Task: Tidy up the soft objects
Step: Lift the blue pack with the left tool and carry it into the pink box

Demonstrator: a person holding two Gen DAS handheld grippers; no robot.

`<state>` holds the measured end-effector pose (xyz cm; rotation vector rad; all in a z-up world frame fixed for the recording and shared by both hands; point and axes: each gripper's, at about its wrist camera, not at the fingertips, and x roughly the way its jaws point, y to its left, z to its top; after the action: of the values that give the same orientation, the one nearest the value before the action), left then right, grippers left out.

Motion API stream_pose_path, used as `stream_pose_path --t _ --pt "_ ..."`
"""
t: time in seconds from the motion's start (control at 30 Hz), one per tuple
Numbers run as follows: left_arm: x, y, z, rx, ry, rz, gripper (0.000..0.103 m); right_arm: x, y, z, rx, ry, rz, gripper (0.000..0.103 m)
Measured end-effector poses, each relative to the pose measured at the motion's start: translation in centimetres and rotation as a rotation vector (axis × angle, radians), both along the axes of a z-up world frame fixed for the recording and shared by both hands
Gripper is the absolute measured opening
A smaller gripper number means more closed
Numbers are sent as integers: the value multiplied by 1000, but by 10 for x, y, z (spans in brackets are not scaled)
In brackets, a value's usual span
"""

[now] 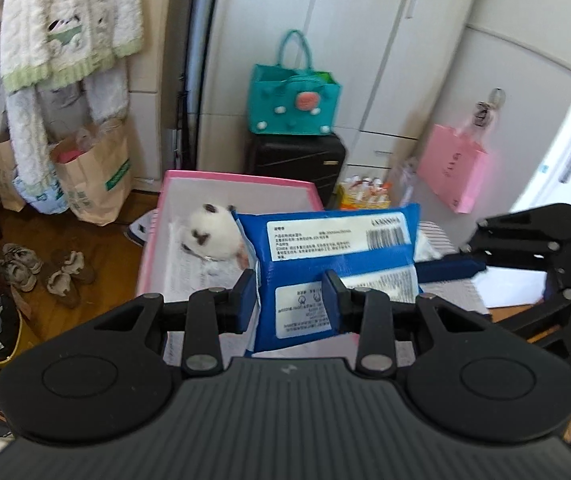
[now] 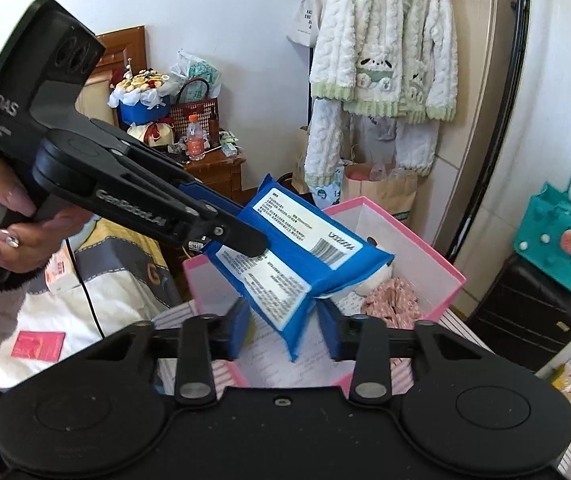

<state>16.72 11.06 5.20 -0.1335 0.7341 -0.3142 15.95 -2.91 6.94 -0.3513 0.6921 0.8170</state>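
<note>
Two grippers on blue soft pack [image 1: 337,248]: left gripper [image 1: 290,300] clamps its corner, right gripper [image 2: 281,322] straddles it, grip unclear. Lower into pink box [image 1: 153,240], clear of white plush [image 1: 211,232], then release.

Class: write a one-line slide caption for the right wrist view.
Left tongs hold a blue package over the pink box, its lower corner between the right tongs.
</note>
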Motion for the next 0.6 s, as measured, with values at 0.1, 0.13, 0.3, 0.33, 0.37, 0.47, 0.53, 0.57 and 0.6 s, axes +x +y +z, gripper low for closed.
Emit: stream_pose_path --t 0.1,0.13,0.3,0.33,0.37,0.47,0.53,0.57,0.6 --pt "28 5 -14 6 31 26 34 27 9 -14 -13 33 -5 31" --pt "37 6 -19 12 44 35 34 35 12 -19 -19 42 -13 30" --pt "75 4 -47 85 107 62 34 80 26 -53 -64 137 -35 29" --pt "80 4 -53 96 120 66 34 85 27 -59 -71 151 -35 29" --pt "86 4 -58 103 136 68 34 90 29 -64 -81 160 -32 29" --pt "96 5 -71 115 173 70 34 101 34 -77 -101 190 -26 29" --pt "102 4 -77 125 188 66 34 106 35 -82 -117 198 -25 29" --pt "104 2 -80 132 194 61 34 108 36 -85 -125 202 -25 29" --pt "106 1 -83 135 201 58 34 109 35 -87 -133 208 -26 29"
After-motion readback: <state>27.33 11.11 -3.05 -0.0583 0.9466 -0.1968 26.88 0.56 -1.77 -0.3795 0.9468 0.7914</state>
